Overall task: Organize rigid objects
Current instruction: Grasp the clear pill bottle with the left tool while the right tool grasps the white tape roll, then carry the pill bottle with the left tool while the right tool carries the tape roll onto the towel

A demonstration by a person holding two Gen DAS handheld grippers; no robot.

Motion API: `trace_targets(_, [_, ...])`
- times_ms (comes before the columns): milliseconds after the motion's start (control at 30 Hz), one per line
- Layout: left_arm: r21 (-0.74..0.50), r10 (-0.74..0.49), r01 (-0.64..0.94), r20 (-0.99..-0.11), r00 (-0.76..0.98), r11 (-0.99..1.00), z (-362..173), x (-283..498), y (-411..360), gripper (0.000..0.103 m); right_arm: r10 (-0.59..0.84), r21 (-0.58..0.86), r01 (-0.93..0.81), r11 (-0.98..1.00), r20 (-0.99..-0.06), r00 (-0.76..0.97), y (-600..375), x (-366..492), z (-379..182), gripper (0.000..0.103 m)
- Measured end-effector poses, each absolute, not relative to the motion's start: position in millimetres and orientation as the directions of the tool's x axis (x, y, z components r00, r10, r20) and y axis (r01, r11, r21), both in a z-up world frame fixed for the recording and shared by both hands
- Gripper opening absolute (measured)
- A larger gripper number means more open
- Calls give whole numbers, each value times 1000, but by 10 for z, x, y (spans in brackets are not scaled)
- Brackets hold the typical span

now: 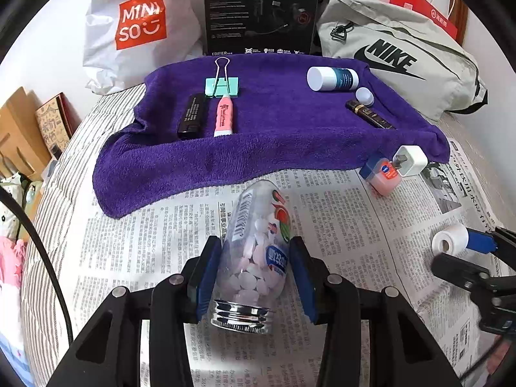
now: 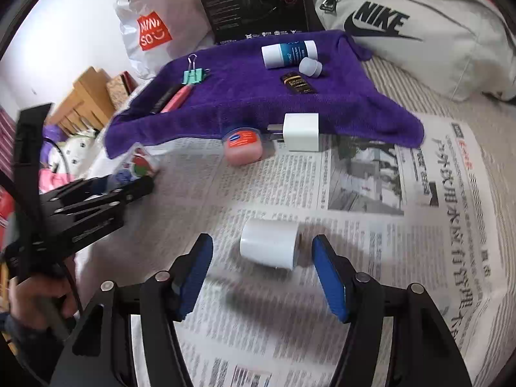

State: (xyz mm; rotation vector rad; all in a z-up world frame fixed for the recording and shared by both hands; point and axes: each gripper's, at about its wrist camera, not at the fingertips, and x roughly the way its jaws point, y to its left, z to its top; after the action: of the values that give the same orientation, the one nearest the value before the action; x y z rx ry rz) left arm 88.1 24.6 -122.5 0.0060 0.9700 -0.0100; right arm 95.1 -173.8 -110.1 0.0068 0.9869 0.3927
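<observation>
My left gripper (image 1: 254,251) is shut on a clear candy bottle (image 1: 254,245) with a silver cap, held over the newspaper (image 1: 338,225). My right gripper (image 2: 262,251) is open, its blue pads on either side of a white tape roll (image 2: 269,246) lying on the newspaper; the roll also shows in the left wrist view (image 1: 450,238). A purple towel (image 1: 274,129) holds a green binder clip (image 1: 222,85), a black lighter (image 1: 193,116), a pink pen (image 1: 224,114), a white bottle (image 1: 332,78), a small white cap (image 1: 365,95) and a dark tube (image 1: 369,114).
A pink jar (image 2: 243,145) and a white charger plug (image 2: 301,132) lie on the newspaper at the towel's near edge. Behind the towel stand a Miniso bag (image 1: 138,22), a black box (image 1: 261,9) and a Nike bag (image 1: 396,58). Wooden items (image 1: 19,135) stand at the left.
</observation>
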Motion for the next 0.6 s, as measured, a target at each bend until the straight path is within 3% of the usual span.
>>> trace_targets(133, [-8,-20,24,-825,564,1000,-1214,832,265,42,304,147,-321,936,-799,518,-1723,981,-1130,35])
trace_targets(600, [-74,-104,76,-819,565,994,-1198,711,380,39,267,91,-336,937,-809,524,-1752,1005,-1128,34])
